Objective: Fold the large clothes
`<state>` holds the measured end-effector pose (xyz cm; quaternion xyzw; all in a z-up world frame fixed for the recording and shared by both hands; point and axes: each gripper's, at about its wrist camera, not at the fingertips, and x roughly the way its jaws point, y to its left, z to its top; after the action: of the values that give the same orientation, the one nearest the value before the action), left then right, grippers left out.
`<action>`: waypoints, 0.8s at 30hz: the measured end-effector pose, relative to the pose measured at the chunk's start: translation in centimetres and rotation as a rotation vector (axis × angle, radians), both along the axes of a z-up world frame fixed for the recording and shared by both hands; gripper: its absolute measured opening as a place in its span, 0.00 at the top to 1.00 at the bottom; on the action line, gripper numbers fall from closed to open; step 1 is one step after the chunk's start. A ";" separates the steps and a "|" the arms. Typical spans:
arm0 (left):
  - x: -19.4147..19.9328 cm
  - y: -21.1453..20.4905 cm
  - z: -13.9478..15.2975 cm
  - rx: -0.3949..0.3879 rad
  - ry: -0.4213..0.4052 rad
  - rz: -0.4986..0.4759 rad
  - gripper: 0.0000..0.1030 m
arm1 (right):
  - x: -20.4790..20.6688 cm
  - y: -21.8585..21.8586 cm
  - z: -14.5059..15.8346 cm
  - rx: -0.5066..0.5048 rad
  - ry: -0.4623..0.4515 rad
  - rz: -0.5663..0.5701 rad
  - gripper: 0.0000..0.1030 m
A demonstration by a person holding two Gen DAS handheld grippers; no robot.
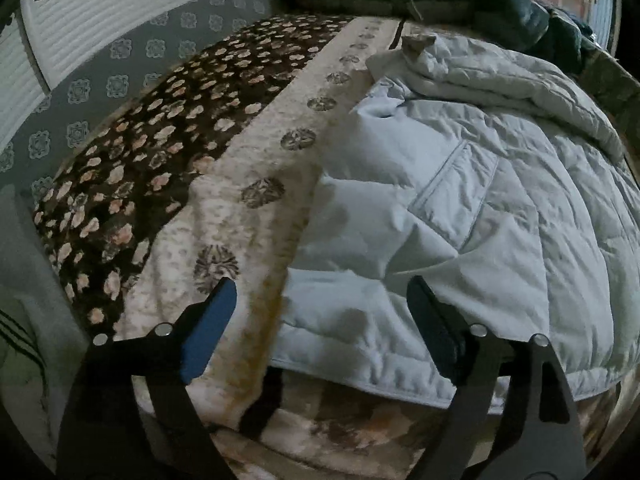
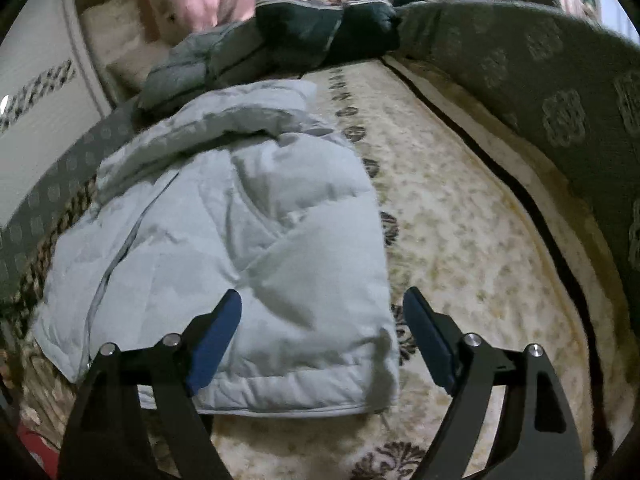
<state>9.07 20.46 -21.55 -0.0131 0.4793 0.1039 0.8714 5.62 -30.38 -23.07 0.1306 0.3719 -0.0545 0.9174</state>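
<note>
A pale blue-grey quilted jacket (image 1: pixel 460 208) lies spread on a patterned bed blanket (image 1: pixel 248 184), its hood bunched at the far end. It also shows in the right wrist view (image 2: pixel 240 240). My left gripper (image 1: pixel 320 300) is open and empty, hovering over the jacket's near left hem corner. My right gripper (image 2: pixel 322 312) is open and empty, hovering over the jacket's near right hem corner. Neither gripper touches the fabric.
The cream blanket (image 2: pixel 460 220) has a dark brown floral border (image 1: pixel 132 168). A pile of dark green and grey clothes (image 2: pixel 304 36) lies at the far end of the bed. A grey patterned sheet (image 2: pixel 560 112) runs along the right side.
</note>
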 end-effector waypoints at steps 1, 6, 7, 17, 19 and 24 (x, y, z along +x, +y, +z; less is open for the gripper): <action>-0.2 0.3 0.1 -0.008 0.003 -0.004 0.16 | 0.0 -0.3 -0.2 0.009 0.004 -0.006 0.17; -0.1 1.3 0.2 -0.031 -0.004 -0.016 0.14 | 1.0 -0.3 -3.0 0.066 0.088 0.027 0.17; -0.2 1.3 0.2 -0.024 -0.004 -0.020 0.14 | 1.1 0.0 -3.3 0.063 0.094 0.034 0.18; -0.3 2.0 0.0 -0.001 0.004 -0.049 0.11 | 1.0 3.4 -2.0 -0.058 0.098 0.123 0.74; -0.1 2.3 -0.4 -0.017 0.021 -0.057 0.10 | 1.4 3.3 -2.2 -0.052 0.110 0.121 0.74; 0.4 2.0 -2.1 0.007 0.058 -0.112 0.08 | 1.4 3.7 -2.3 -0.080 0.117 0.124 0.72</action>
<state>9.50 22.48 -23.62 0.0196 0.5039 0.0570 0.8617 7.03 -26.64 -25.41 0.0672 0.4298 -0.0198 0.9002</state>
